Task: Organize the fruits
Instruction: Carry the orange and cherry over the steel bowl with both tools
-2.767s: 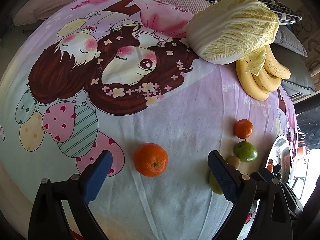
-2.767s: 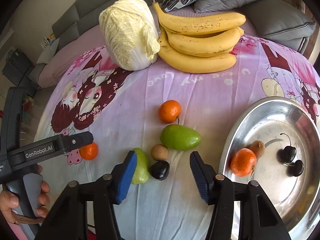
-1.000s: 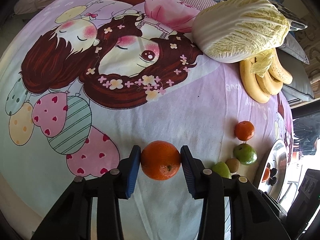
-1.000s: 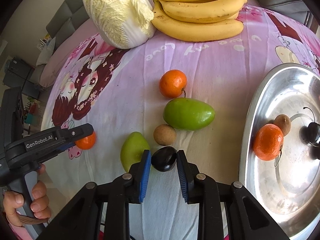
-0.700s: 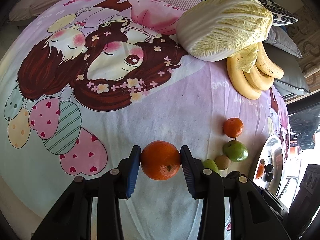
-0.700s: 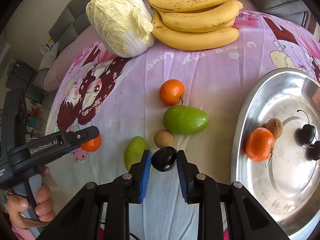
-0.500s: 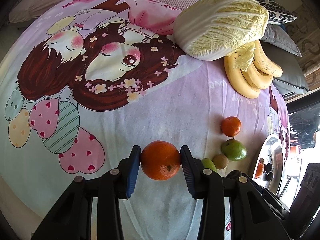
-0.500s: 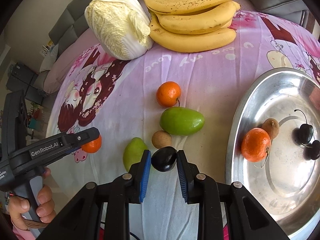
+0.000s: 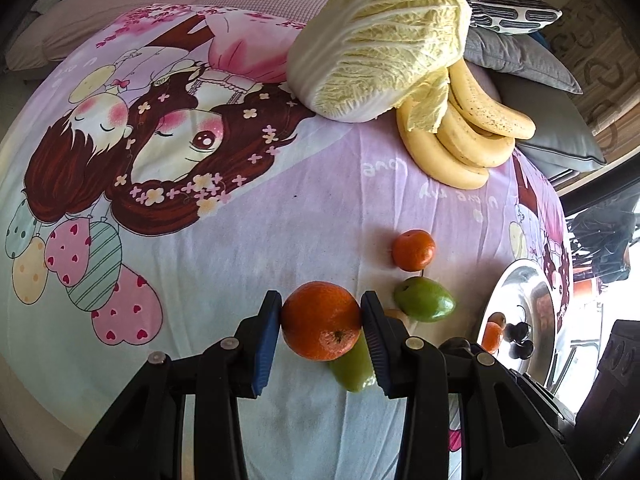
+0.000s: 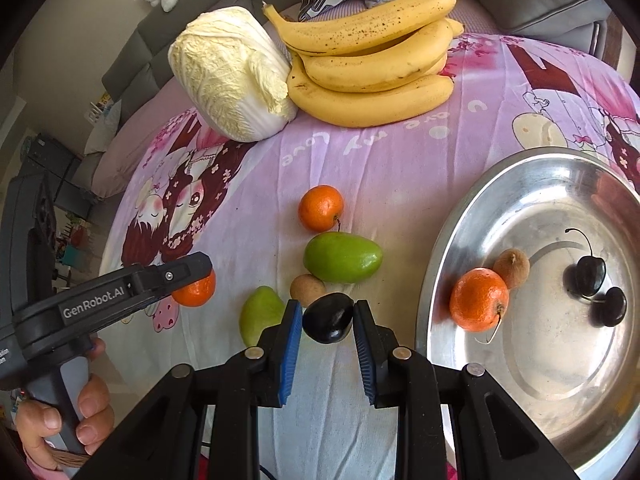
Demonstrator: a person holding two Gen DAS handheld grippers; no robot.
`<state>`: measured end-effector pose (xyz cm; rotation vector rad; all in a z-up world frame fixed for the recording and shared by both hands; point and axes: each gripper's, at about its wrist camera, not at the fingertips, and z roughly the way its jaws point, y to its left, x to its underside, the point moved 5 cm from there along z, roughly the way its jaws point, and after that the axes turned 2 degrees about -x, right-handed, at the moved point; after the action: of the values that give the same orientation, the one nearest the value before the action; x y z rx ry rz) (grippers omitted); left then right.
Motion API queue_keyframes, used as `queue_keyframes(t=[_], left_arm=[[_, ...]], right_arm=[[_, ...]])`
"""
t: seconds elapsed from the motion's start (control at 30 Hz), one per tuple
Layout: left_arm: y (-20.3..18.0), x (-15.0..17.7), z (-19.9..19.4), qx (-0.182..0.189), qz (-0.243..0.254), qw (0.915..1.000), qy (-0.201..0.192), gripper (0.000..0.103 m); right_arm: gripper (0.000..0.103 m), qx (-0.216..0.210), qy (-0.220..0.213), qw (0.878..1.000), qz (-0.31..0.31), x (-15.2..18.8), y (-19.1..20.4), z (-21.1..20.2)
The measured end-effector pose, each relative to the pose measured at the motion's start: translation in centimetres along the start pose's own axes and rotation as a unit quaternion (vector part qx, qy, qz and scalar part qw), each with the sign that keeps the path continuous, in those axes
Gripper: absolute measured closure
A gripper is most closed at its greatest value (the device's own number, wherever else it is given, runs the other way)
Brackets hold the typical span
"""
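My left gripper [image 9: 321, 322] is shut on an orange [image 9: 321, 320] and holds it above the printed cloth; it also shows in the right wrist view [image 10: 195, 284]. My right gripper [image 10: 328, 320] is shut on a dark plum [image 10: 329, 317], lifted just left of the steel bowl [image 10: 520, 184]. The bowl holds an orange [image 10: 478, 298], a small brown fruit [image 10: 511, 268] and two dark cherries [image 10: 585, 276]. On the cloth lie an orange [image 10: 321, 207], a green mango [image 10: 341, 257], a brown fruit [image 10: 307, 289] and a green pear [image 10: 260, 314].
A napa cabbage [image 10: 228, 76] and a bunch of bananas [image 10: 372, 60] lie at the far side of the cloth. Sofa cushions [image 10: 532, 0] stand behind them. The steel bowl also shows at the right in the left wrist view [image 9: 520, 280].
Both grippers closed on their fruit, the left on the orange and the right on the plum, and lifted them. The left gripper has since carried the orange rightward towards the fruit group.
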<state>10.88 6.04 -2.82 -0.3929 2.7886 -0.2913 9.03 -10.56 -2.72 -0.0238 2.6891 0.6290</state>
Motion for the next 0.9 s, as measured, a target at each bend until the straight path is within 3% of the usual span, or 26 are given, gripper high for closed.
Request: queue_keyframes(t=[0.9], left_arm=[[-8.1, 0.7, 0.8, 0.001, 0.071, 0.9975, 0.003, 0.061]], right_arm=[[0.075, 0.005, -0.056, 0.995, 0.084, -0.8, -7.1, -4.9]])
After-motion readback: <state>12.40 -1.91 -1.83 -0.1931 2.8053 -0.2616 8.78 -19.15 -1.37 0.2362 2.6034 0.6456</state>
